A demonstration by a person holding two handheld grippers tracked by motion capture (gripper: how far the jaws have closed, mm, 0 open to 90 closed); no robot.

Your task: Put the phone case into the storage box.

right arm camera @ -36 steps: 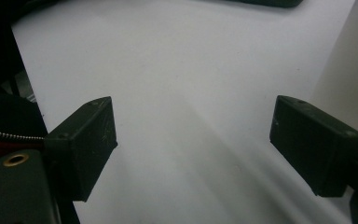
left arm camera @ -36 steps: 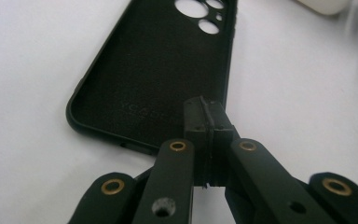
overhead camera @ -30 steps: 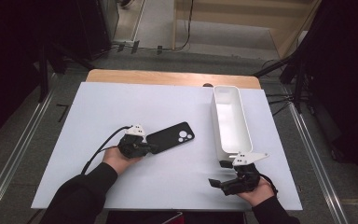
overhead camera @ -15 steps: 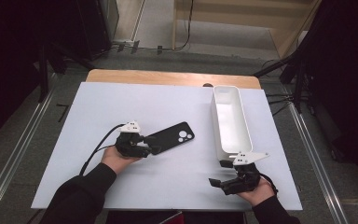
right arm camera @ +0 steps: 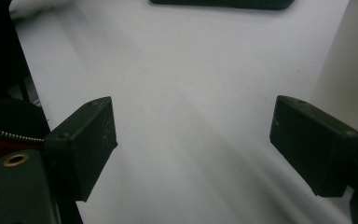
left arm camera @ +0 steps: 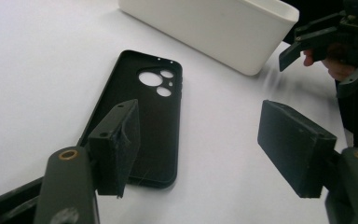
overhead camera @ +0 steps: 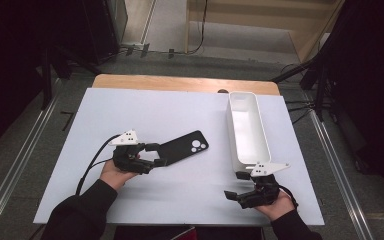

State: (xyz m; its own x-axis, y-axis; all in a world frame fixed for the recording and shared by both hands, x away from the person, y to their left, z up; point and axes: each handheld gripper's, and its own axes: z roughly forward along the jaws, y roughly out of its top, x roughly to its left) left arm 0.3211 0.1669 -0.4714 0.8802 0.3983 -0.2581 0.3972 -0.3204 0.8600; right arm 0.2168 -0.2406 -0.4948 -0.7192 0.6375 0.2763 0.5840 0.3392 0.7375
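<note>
Moved since earlier: left claw (overhead camera: 159,154) has slid leftward and a little nearer the person, drawing back along the phone case (overhead camera: 182,149); right claw (overhead camera: 234,186) unchanged.
Left claw state: released, jaws spread, one jaw over the case's near end, the other off to its right side on the bare desk (overhead camera: 180,200).
Right claw state: released, gripping nothing, at the desk's near right.
Case position: flat on the desk, inside up, left of the white tray (overhead camera: 247,130), apart from it.
Case long axis: runs from the left claw up and right toward the tray, camera holes at the far end.
Nearer hand: left, by a wide margin.
</note>
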